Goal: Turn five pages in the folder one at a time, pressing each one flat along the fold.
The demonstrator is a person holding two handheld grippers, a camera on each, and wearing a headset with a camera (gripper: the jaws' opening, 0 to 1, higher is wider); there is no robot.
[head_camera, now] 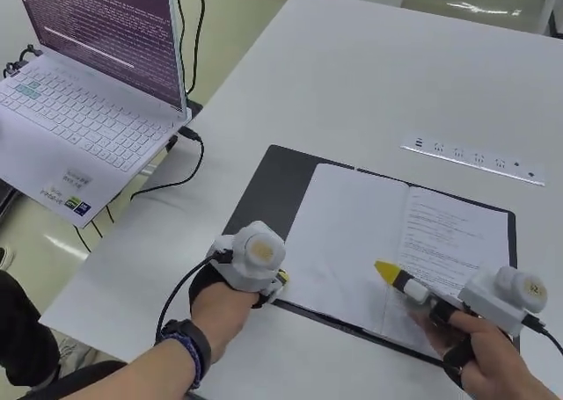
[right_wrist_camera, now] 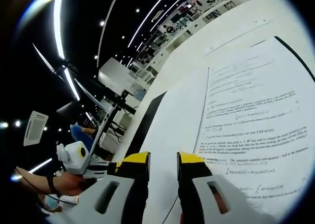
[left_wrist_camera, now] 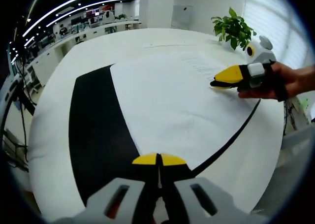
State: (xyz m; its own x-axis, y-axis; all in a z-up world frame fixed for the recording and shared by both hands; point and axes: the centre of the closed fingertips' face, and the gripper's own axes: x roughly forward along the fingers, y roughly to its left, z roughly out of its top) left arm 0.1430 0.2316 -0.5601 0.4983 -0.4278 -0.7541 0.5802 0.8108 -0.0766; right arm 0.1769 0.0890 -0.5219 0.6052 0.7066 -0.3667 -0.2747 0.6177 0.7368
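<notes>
In the head view I am aiming the right gripper (head_camera: pixel 388 272) at the open folder (head_camera: pixel 264 185) on the table (head_camera: pixel 369 83), in the left gripper view parking the left gripper (left_wrist_camera: pixel 159 159), shut and empty, at its near edge, and in the right gripper view planning a low sweep along the fold (right_wrist_camera: pixel 203 115) with slightly parted, empty jaws.

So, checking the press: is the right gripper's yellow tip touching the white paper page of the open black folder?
Cannot tell. In the left gripper view the right gripper sits low over the white paper page, neither gap nor contact plain.
</notes>
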